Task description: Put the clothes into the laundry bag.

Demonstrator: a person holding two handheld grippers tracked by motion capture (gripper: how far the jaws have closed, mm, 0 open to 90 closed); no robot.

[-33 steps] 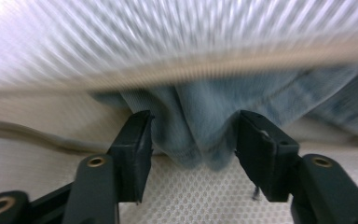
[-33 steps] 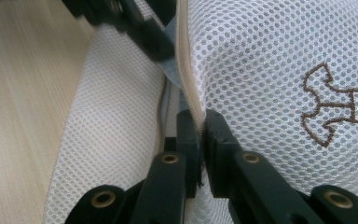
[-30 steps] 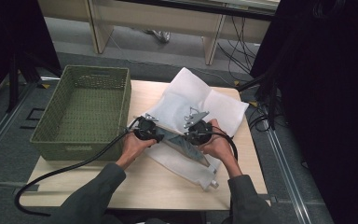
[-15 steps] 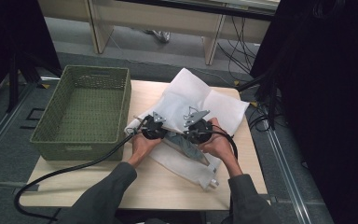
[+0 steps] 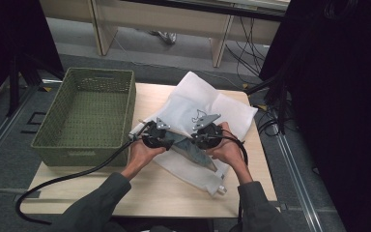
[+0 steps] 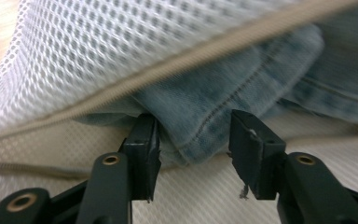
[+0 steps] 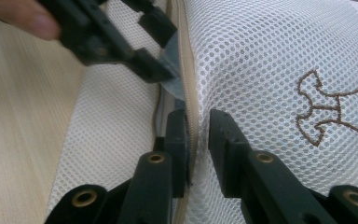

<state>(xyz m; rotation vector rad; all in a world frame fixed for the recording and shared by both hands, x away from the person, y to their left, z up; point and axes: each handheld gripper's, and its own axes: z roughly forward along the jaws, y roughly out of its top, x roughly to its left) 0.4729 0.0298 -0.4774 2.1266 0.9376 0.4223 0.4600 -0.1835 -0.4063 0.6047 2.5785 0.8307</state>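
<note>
No text can be read; the mesh bag [image 7: 279, 70] carries only a brown stitched emblem [image 7: 335, 109].

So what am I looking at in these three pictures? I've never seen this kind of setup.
A person at a wooden table holds a hand tool with two black fingers in each hand. One camera looks down from above; the other two ride on the tools. On the table lie a green basket and a white mesh laundry bag with jeans inside. The left gripper has just been opening, its fingers either side of a denim corner. The right gripper has been opening too, astride the bag's zipper edge.
</note>
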